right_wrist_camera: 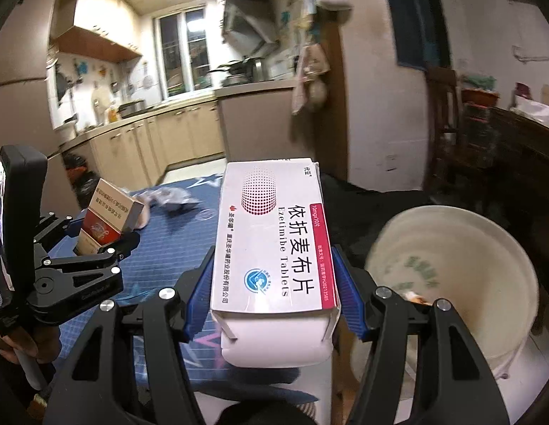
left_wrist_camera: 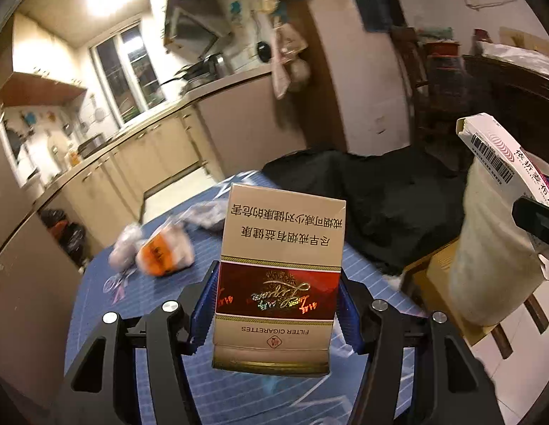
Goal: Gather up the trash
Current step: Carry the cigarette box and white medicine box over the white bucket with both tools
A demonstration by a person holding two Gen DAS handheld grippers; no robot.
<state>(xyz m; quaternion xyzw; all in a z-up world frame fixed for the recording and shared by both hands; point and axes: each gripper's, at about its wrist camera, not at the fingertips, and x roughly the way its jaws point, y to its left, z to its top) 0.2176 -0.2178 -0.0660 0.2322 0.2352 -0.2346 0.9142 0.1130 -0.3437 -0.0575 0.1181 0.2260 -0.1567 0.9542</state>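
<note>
- Cigarette pack point(left_wrist_camera: 279, 276) clamped across its sides in left gripper point(left_wrist_camera: 276, 304), lifted above blue mat point(left_wrist_camera: 161, 297), presumably for carrying to white bucket point(right_wrist_camera: 451, 283).
- Tablet box point(right_wrist_camera: 274, 248) pinched likewise in right gripper point(right_wrist_camera: 270, 297), just beside bucket rim.
- Both grippers tilted downward, side by side.
- Crumpled wrappers point(left_wrist_camera: 157, 248) left on mat.

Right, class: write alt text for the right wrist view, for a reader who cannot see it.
The right gripper holds a white tablet box between its blue fingers, above a blue mat. A cream bucket stands to its right; at left, the left gripper holds a cigarette pack.
</note>
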